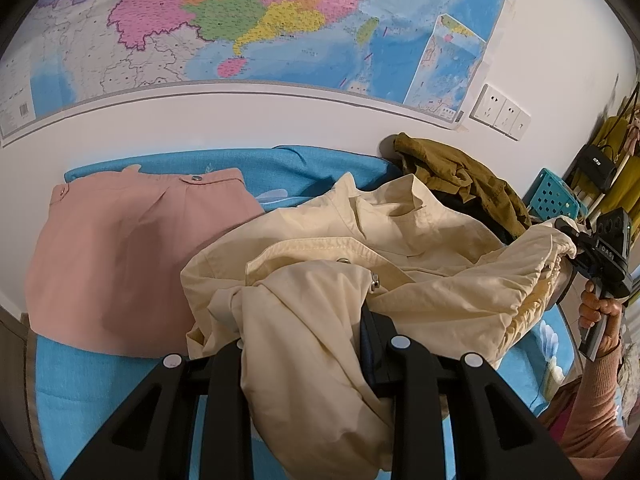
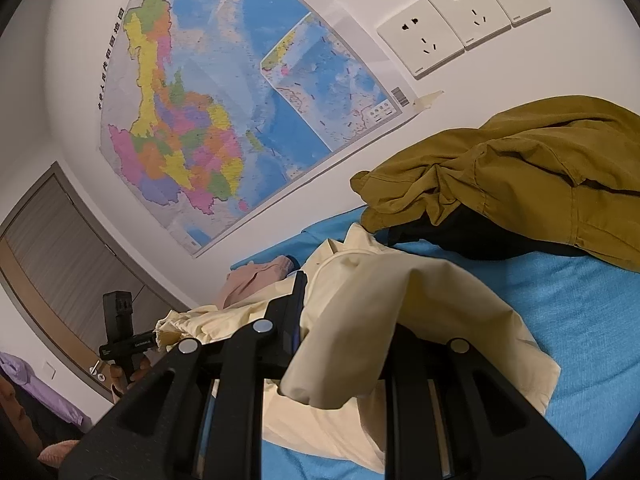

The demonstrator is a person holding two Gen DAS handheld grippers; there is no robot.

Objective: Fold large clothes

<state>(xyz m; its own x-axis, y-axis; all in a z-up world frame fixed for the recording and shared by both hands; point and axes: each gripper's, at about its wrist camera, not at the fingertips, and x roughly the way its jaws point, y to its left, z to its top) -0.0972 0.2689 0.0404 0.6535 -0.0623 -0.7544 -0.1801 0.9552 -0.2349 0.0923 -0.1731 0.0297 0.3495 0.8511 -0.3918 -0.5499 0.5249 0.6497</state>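
Both claws, left (image 1: pixel 304 344) and right (image 2: pixel 340 332), clamp narrowly on the cream jacket (image 1: pixel 400 240) beside the pink garment (image 1: pixel 132 248).

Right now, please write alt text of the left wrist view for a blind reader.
The left tool grips a cream jacket on a blue bedsheet, and the right tool holds its far end. A folded pink garment lies left; a wall map hangs behind.

Lighting: your views are evenly lit, soft indoor light, no glare. Shadows: faint, under the cream jacket (image 1: pixel 360 264) folds. Distortion: strong fisheye bending the wall map (image 1: pixel 240 20); dark corner vignettes. Blur: slight at your far right edge.
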